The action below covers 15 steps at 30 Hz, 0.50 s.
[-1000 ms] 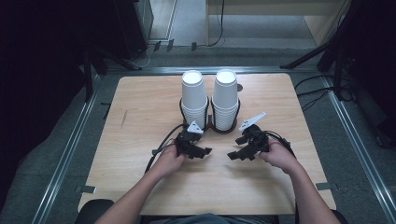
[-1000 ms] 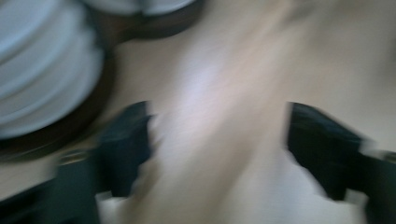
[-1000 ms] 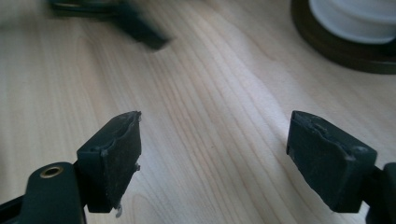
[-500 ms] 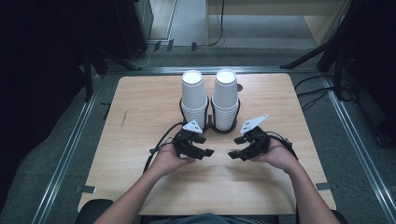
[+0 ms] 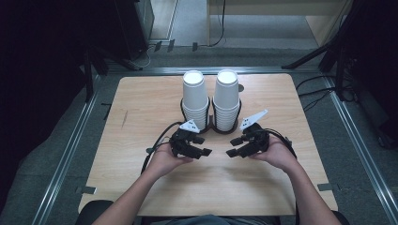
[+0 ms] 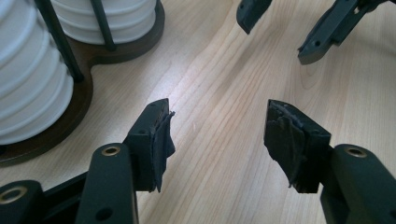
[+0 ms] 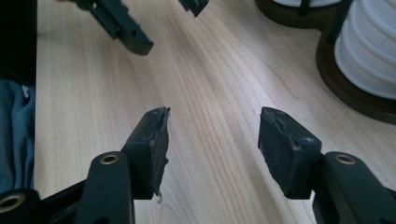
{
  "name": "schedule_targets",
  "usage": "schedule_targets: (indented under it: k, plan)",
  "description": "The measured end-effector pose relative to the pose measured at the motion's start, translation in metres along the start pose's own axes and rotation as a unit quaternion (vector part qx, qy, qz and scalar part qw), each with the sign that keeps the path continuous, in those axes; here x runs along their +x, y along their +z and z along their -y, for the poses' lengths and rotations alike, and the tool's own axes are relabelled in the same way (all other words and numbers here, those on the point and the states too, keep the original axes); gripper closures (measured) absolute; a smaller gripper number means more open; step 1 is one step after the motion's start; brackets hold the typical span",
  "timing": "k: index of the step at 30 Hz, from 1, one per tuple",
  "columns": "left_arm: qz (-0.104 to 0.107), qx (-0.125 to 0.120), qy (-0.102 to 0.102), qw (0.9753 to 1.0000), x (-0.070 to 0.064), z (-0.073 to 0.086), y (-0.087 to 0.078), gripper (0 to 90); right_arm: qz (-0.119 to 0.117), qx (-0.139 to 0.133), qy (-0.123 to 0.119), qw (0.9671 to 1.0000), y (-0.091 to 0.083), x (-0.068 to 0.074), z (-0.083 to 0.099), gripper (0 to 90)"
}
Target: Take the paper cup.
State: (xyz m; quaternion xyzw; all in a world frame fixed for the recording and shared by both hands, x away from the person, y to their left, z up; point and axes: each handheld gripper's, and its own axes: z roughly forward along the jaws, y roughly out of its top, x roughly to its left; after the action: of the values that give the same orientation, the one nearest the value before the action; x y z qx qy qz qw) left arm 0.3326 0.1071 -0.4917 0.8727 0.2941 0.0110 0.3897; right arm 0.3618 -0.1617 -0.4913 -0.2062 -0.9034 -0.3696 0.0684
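Wooden table – cup stacks cropped | left tongs – right tongs agape, empty

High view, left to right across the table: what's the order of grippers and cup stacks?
Left hand-held gripper → left cup stack → right cup stack → right hand-held gripper.
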Motion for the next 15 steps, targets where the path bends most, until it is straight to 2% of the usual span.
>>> schedule_targets:
  k: [2, 4, 6, 9, 13, 15]
  plan:
    - [0.003, -0.002, -0.009, 1.0000, 0.0012, -0.0002, -0.0006, 43.4, 0.000, 0.001, -0.013, 0.9999, -0.0002, 0.0010, 0.0008, 48.1]
    - [0.006, -0.004, -0.011, 0.9999, 0.0028, 0.0002, -0.0005, 42.4, -0.007, 0.003, 0.000, 1.0000, -0.0004, 0.0015, 0.0009, 49.1]
    - [0.002, -0.002, -0.009, 1.0000, 0.0028, 0.0003, -0.0003, 39.3, -0.013, 0.007, -0.001, 0.9999, -0.0008, 0.0013, 0.0012, 50.0]
    - [0.003, -0.001, -0.004, 1.0000, 0.0025, -0.0004, -0.0014, 39.5, -0.013, 0.009, -0.001, 0.9999, -0.0010, 0.0014, 0.0010, 49.9]
    - [0.008, -0.007, -0.008, 0.9999, 0.0046, -0.0043, -0.0045, 47.7, -0.002, 0.011, -0.003, 0.9999, -0.0049, 0.0003, -0.0008, 48.6]
    - [0.008, -0.010, -0.001, 0.9999, 0.0062, -0.0055, -0.0048, 52.1, 0.001, 0.002, 0.003, 1.0000, -0.0098, -0.0019, -0.0022, 47.0]
